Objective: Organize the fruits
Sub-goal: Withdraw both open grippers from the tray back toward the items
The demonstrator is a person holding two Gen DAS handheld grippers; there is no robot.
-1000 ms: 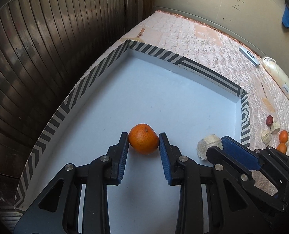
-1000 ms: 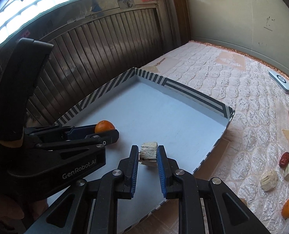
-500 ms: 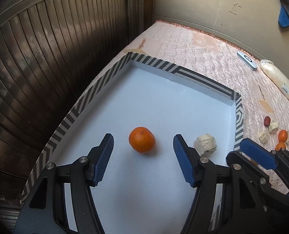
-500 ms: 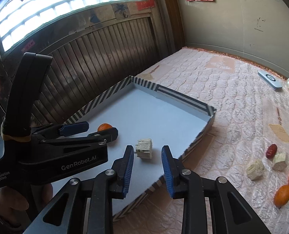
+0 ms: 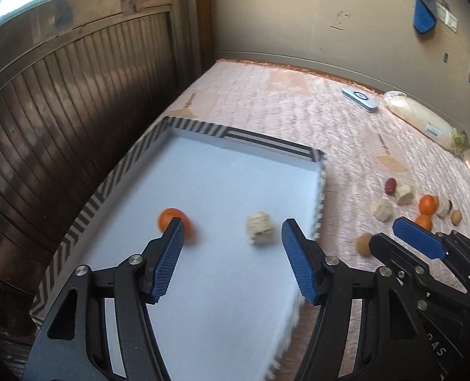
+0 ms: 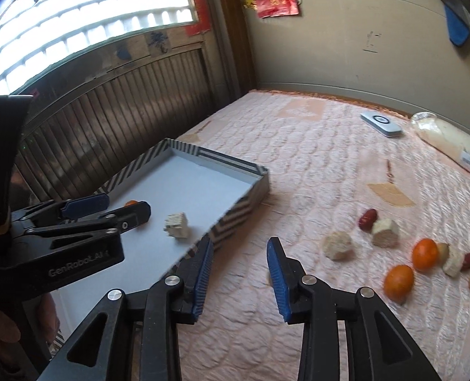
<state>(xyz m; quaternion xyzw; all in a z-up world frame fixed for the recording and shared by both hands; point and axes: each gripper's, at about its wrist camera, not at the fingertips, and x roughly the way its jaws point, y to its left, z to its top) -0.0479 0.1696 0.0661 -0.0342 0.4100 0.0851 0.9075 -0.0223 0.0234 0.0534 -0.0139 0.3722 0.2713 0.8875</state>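
Observation:
A shallow tray [image 5: 130, 162] with a striped rim and white floor lies on the pink quilt; it also shows in the right wrist view [image 6: 235, 162]. An orange [image 5: 168, 217] and a pale chunk [image 5: 260, 231] lie on the tray floor; the chunk also shows in the right wrist view [image 6: 177, 224]. My left gripper [image 5: 230, 238] is open and empty above the tray's near part. My right gripper [image 6: 238, 254] is open and empty over the quilt, just right of the tray. Loose fruit lies on the quilt: two oranges [image 6: 425, 254] [image 6: 399, 282], pale chunks [image 6: 338, 244] and a red date [image 6: 367, 219].
A dark slatted wooden wall [image 5: 60, 127] runs along the tray's left side. A white flat device [image 6: 381, 123] and a bagged white bundle [image 6: 451, 146] lie at the far right of the quilt. A small brown fruit [image 5: 363, 243] lies near the tray's right edge.
Both grippers have opened, let go of the orange and the pale chunk in the tray, and pulled back. The right gripper has swung right, off the tray and over the quilt.

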